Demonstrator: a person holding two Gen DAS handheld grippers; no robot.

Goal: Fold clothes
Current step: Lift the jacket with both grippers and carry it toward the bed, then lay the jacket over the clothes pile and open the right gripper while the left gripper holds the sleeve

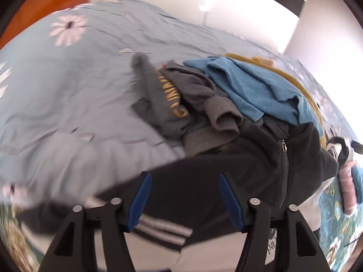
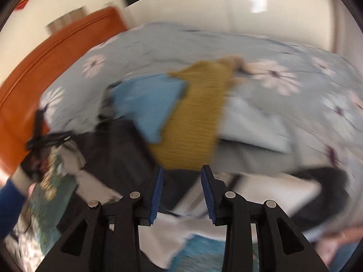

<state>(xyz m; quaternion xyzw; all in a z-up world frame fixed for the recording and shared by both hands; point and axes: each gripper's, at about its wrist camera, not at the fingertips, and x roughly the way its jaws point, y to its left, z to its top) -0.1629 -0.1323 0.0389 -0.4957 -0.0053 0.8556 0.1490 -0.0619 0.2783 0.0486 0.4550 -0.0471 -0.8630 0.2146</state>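
From my left wrist camera, my left gripper [image 1: 182, 200] hangs with its blue-padded jaws spread wide and nothing clamped between them, above a black zip-front fleece jacket with white sleeve stripes [image 1: 238, 172] that lies at the near edge of the pale blue quilt printed with white daisies [image 1: 68, 95]. Behind the jacket sits the unfolded heap: a grey sweatshirt with yellow lettering [image 1: 168, 104], a bright blue terry garment [image 1: 254, 90] draped over it, and a sliver of mustard knit beyond. The risk I see here is that a careless grab takes the jacket's edge together with the grey cuff lying against it, dragging the heap along. From my right wrist camera, badly smeared, my right gripper [image 2: 181, 192] shows its jaws partly apart and empty, pointing down at the same dark jacket, with the mustard-yellow ribbed knit sweater [image 2: 195, 117] and the blue garment overlapping just past the tips; a folded pale grey piece [image 2: 251, 122] lies to the right. In my judgement, closing blind in this blur could pinch the mustard knit's hem instead of the jacket, or catch only one layer, leaving the fold crooked.
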